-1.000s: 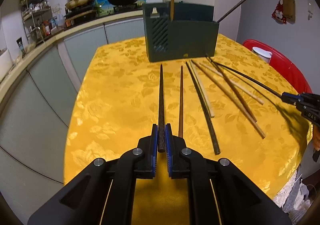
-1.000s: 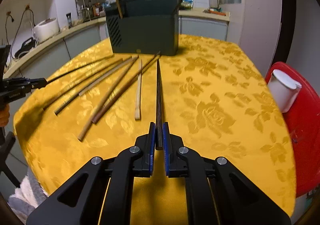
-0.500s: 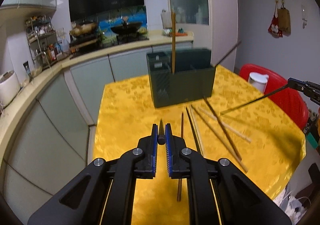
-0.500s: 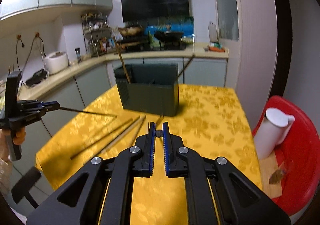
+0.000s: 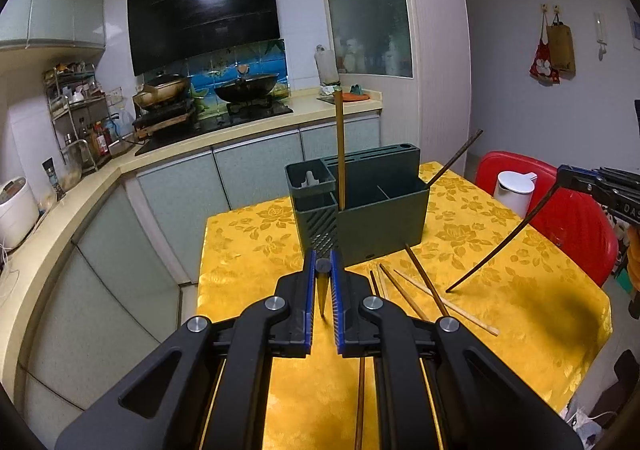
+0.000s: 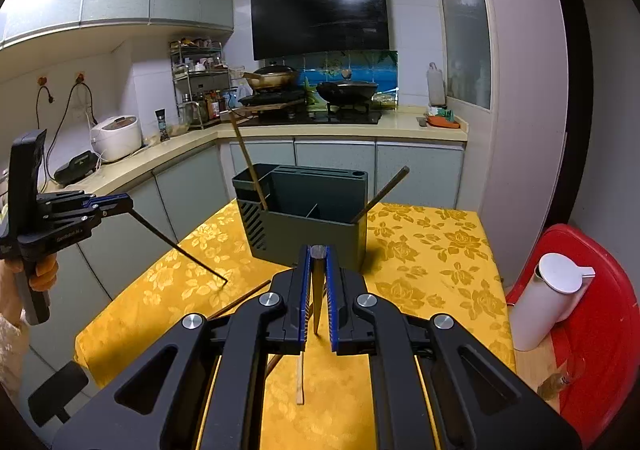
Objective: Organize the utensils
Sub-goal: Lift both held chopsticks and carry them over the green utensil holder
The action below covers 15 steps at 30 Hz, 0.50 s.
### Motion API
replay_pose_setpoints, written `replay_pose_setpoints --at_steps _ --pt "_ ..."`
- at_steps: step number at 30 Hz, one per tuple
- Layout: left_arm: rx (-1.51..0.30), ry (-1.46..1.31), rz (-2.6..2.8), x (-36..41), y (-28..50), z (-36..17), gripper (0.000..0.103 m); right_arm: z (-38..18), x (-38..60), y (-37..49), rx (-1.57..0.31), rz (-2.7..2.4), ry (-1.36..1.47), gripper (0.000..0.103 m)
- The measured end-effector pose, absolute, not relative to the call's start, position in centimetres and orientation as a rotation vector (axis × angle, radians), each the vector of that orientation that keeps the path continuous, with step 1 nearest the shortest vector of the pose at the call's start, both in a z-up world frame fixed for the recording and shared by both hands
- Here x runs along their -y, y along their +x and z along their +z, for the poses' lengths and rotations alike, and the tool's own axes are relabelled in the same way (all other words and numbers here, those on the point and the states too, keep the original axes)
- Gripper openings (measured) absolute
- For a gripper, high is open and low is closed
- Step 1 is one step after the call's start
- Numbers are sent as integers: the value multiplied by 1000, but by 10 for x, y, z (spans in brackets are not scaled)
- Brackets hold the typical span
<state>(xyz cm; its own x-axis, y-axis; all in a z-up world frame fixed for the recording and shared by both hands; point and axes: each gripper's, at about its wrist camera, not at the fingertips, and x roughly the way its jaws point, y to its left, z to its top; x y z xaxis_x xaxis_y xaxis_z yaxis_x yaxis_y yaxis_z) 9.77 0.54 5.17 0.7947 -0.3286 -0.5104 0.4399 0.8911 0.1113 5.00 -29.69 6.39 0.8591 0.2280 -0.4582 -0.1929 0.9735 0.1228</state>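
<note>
A dark green utensil holder (image 5: 380,218) (image 6: 316,226) stands on the yellow tablecloth (image 5: 256,246). One brown chopstick (image 5: 340,146) stands upright in it and a dark one (image 5: 456,162) leans out to the right. My left gripper (image 5: 322,256) is shut on a dark chopstick (image 5: 322,298), its tip hanging down over the cloth. In the right wrist view this gripper (image 6: 127,203) is at the left. My right gripper (image 6: 318,250) is shut on another dark chopstick (image 6: 317,302), held above the table. It appears at the right edge (image 5: 562,173) of the left wrist view.
Several loose chopsticks (image 5: 424,290) lie on the cloth in front of the holder. A white jug (image 6: 552,298) sits on a red chair (image 6: 600,330) to the right of the table. Kitchen counters and a stove run behind and to the left.
Both grippers have risen from the table, each lifting its chopstick off the cloth. The chopsticks now slope tip down, and the holder is seen from higher up.
</note>
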Motion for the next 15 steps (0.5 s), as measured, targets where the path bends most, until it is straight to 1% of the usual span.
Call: replay_pose_setpoints --at_steps 9,15 --pt "-554 242 -426 10 128 74 7 86 305 96 -561 220 117 8" --pt "-560 234 -491 27 133 102 7 109 310 112 -547 213 125 8"
